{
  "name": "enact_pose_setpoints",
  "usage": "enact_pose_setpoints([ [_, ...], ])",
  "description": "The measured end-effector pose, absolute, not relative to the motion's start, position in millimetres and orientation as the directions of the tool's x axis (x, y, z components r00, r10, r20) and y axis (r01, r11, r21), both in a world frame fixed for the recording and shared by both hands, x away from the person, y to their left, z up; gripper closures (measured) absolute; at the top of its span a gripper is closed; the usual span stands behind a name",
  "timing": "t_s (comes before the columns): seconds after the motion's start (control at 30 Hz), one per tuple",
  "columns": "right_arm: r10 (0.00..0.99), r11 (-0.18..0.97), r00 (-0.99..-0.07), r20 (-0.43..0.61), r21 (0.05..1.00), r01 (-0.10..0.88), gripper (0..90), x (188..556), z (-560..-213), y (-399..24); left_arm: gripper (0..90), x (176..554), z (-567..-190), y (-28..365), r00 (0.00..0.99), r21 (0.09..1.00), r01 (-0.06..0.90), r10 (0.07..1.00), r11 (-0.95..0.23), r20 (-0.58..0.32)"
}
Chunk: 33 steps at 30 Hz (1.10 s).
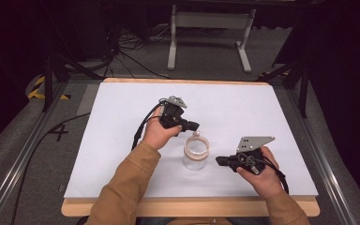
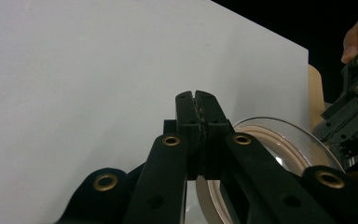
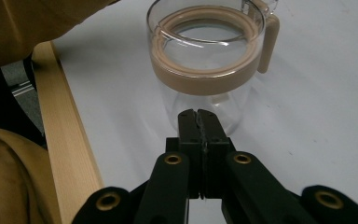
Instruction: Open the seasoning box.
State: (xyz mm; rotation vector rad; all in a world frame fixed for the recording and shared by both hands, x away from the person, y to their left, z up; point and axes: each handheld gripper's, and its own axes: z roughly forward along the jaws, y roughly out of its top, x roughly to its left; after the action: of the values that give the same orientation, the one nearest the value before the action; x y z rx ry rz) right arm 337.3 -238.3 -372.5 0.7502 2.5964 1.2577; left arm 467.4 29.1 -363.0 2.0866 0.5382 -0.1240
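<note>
- Left gripper [image 1: 193,126]: clenched tight, nothing between the jaws, held just behind the jug.
- Glass jug [image 1: 196,153] with tan band and handle: stood upright on the white table [image 1: 122,154], between both grippers, touched by neither.
- Right gripper [image 1: 219,161]: clenched too, nothing held, pointed at the jug from near.

Looks like a lab or recording studio: black curtains, floor cables [image 1: 122,51], aluminium framing rails [image 1: 23,154], hazard tape [image 1: 36,86], white-topped table [image 1: 122,122].

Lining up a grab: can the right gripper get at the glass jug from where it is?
Probably yes: the right gripper points at the glass jug with bare table between, but its jaws are shut and must open first.
</note>
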Motion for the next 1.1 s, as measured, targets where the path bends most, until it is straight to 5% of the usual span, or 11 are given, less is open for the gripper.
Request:
enact_pose_setpoints([
  [1.1, 0.535, 0.373, -0.840, 0.086, 0.869, 0.326, 90.0, 345.2, -368.8, -223.2, 89.8, 470.0, -367.9, 28.2, 0.893, 0.777, 0.433, 0.333, -0.456, -0.302],
])
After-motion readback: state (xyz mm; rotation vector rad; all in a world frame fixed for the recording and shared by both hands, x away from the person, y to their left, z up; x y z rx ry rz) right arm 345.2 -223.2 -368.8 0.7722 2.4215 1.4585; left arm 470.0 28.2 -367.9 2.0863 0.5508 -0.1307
